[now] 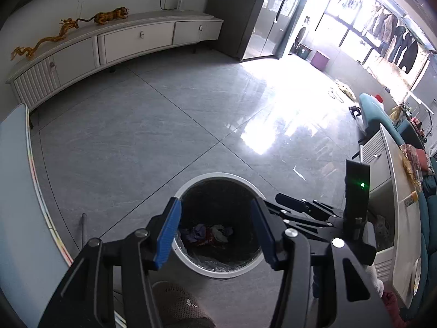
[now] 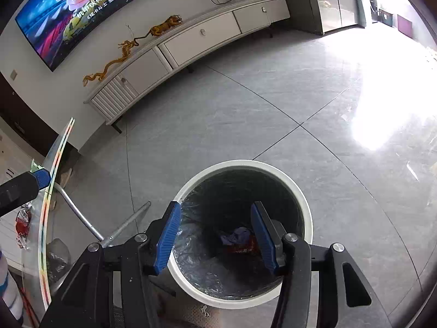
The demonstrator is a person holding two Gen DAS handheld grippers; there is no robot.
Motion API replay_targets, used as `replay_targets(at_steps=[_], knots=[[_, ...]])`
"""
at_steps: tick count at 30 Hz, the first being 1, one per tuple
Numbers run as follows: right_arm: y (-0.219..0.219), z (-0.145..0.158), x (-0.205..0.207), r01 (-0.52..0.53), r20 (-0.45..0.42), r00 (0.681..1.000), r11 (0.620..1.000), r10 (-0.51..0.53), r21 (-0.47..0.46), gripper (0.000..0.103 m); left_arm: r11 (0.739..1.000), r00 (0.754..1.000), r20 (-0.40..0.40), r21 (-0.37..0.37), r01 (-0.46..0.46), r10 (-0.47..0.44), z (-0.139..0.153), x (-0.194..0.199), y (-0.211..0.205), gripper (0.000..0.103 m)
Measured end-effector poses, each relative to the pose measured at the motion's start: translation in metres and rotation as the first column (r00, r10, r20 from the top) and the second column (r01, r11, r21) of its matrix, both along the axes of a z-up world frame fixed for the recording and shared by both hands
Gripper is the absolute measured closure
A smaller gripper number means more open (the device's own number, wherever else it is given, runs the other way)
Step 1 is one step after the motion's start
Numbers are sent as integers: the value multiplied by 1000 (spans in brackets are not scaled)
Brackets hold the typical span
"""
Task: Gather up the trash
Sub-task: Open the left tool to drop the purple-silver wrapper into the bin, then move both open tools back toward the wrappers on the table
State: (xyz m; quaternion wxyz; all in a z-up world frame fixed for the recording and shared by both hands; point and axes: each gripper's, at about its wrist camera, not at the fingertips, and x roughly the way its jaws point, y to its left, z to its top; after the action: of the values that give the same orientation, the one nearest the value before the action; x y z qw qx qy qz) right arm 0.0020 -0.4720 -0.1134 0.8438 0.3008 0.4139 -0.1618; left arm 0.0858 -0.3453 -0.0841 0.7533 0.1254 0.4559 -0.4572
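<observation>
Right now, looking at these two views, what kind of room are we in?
Most likely a home living room: a large wall-mounted television hangs above a long low white cabinet with drawers, and a teal sofa sits by the bright window. A round white plastic-lined waste bin stands on the grey tiled floor.

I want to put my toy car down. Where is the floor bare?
The grey floor is bare between the trash bin and the TV cabinet. It is crowded left of the bin, by the metal legs.
</observation>
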Motion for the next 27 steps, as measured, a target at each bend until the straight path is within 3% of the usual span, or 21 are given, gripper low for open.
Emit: replay_targets(at_steps=[7, 16, 21, 27], knots=[[12, 39, -3, 2, 71, 997, 999, 1, -40, 52, 991, 988, 104, -78, -105, 113, 41, -2, 57, 52], [64, 111, 5, -63, 179, 980, 989, 87, -135, 52, 955, 926, 254, -182, -236, 278, 99, -12, 153, 52], [100, 145, 15, -122, 228, 960, 974, 165, -192, 52, 914, 880, 269, -220, -340, 392, 114, -10, 210, 51], [144, 176, 29, -179, 269, 932, 955, 241, -237, 52, 844, 807, 264, -268, -465, 528, 125, -2, 280, 52]])
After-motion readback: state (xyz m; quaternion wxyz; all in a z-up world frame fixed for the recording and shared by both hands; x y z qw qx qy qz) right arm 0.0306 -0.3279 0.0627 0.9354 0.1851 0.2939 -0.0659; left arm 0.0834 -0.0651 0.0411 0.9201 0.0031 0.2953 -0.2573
